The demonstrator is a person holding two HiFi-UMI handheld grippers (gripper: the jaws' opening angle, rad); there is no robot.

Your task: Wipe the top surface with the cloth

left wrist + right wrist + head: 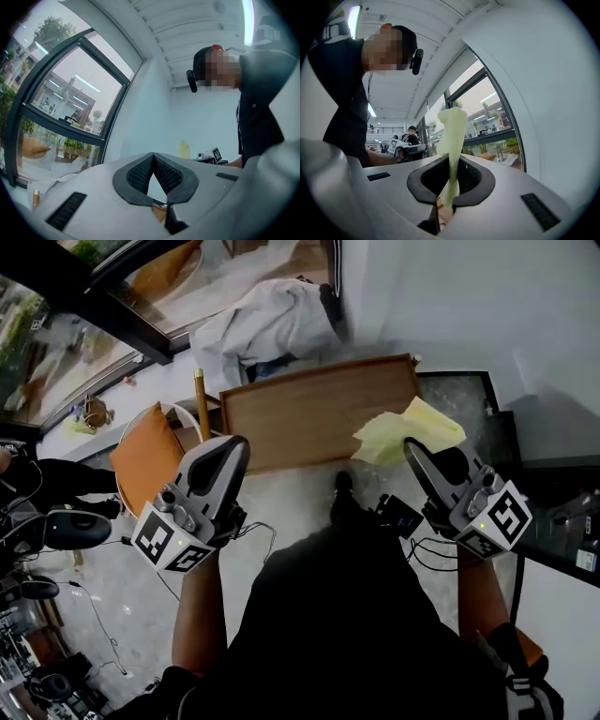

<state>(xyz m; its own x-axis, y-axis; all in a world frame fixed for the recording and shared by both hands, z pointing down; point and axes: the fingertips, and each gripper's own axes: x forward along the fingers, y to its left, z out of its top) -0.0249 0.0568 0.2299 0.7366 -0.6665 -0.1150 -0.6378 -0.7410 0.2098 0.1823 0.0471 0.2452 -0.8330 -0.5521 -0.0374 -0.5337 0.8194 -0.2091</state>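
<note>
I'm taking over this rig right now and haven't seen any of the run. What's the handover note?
Left gripper: shut, empty, tilted upward.
Right gripper: shut on the cloth, which sticks up out of the jaws.
Table: bare wooden top straight ahead. In the head view the cloth sits over its right front corner, apparently not pressed on the wood.
Done: cloth is in grip.
Left: lower the cloth and wipe the whole top. No wiping marks can be made out.
</note>
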